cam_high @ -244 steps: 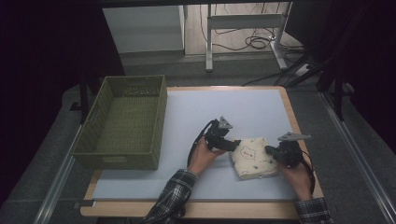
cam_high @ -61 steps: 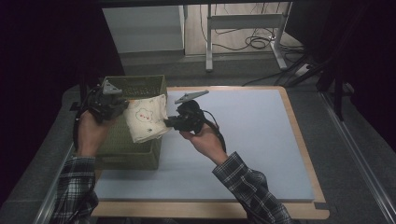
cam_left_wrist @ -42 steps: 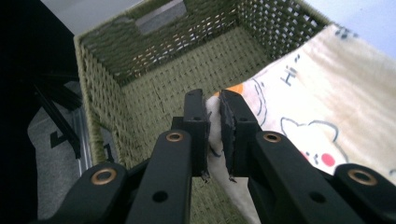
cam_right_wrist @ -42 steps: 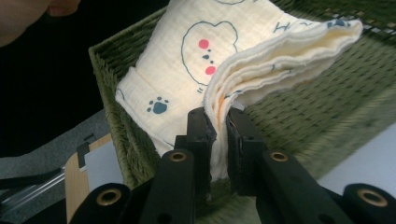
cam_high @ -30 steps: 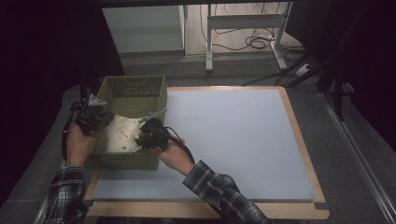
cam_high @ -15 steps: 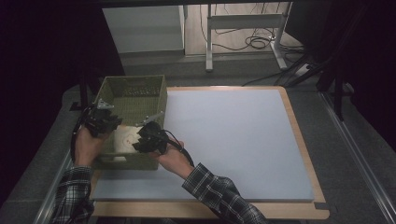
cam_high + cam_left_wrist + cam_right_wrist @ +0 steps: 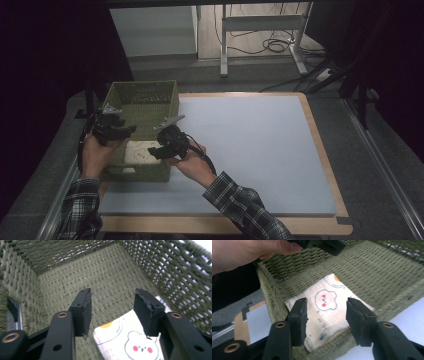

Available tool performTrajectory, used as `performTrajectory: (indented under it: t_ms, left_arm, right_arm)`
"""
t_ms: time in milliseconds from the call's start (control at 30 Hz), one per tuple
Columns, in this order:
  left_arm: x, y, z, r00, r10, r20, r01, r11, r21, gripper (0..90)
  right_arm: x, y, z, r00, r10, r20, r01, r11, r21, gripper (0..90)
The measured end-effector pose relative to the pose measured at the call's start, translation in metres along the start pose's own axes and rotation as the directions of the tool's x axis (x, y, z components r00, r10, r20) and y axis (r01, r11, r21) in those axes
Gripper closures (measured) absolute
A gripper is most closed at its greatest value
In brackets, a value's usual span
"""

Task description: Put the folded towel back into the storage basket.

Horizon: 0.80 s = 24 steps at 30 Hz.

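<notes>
A folded cream cloth (image 7: 139, 152) printed with a bear lies flat on the floor of the green woven basket (image 7: 150, 86), near its front wall. My left gripper (image 7: 127, 131) hovers over the basket's left side. Its jaws have just been opening and stand apart over the cloth's (image 7: 130, 345) corner, without pressing on it. My right gripper (image 7: 154, 152) reaches in over the basket's near right corner. Its jaws have also just been opening, and the cloth (image 7: 329, 307) rests untouched below my right gripper (image 7: 325, 315).
The basket stands at the left end of a pale blue mat (image 7: 260, 150) on a wood-edged table. Its woven walls (image 7: 175, 277) rise close around my left gripper (image 7: 112, 312). The person's left hand (image 7: 242, 252) is at the basket's far rim.
The cloth was carried from the table's right to the basket and lowered into it. Both grippers have let go of it and their jaws now stand apart.
</notes>
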State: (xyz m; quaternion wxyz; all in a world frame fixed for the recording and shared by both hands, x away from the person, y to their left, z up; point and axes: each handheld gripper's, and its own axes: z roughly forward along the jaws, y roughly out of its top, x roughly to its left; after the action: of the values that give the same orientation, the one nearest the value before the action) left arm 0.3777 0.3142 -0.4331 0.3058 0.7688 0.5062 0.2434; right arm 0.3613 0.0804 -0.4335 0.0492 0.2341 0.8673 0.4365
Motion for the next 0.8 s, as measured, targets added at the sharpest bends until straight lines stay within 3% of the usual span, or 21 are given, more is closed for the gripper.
performTrajectory:
  t_ms: [300, 500, 800]
  left_arm:
    - [-0.007, 0.007, 0.002, 0.998, -0.038, 0.051, 0.039, 0.9991, -0.019, 32.2]
    - [-0.012, 0.013, 0.004, 0.9941, -0.063, 0.088, 0.067, 0.997, -0.039, 25.0]
    - [-0.026, 0.021, 0.007, 0.9894, -0.061, 0.131, 0.069, 0.9963, -0.053, 18.7]
  right_arm:
    - [-0.003, -0.002, -0.017, 0.9969, -0.069, 0.038, 0.07, 0.997, -0.022, 37.8]
    - [-0.012, -0.007, -0.026, 0.9973, -0.063, 0.037, 0.064, 0.997, -0.03, 32.7]
    - [-0.025, -0.019, -0.042, 0.9957, -0.069, 0.063, 0.072, 0.996, -0.045, 27.2]
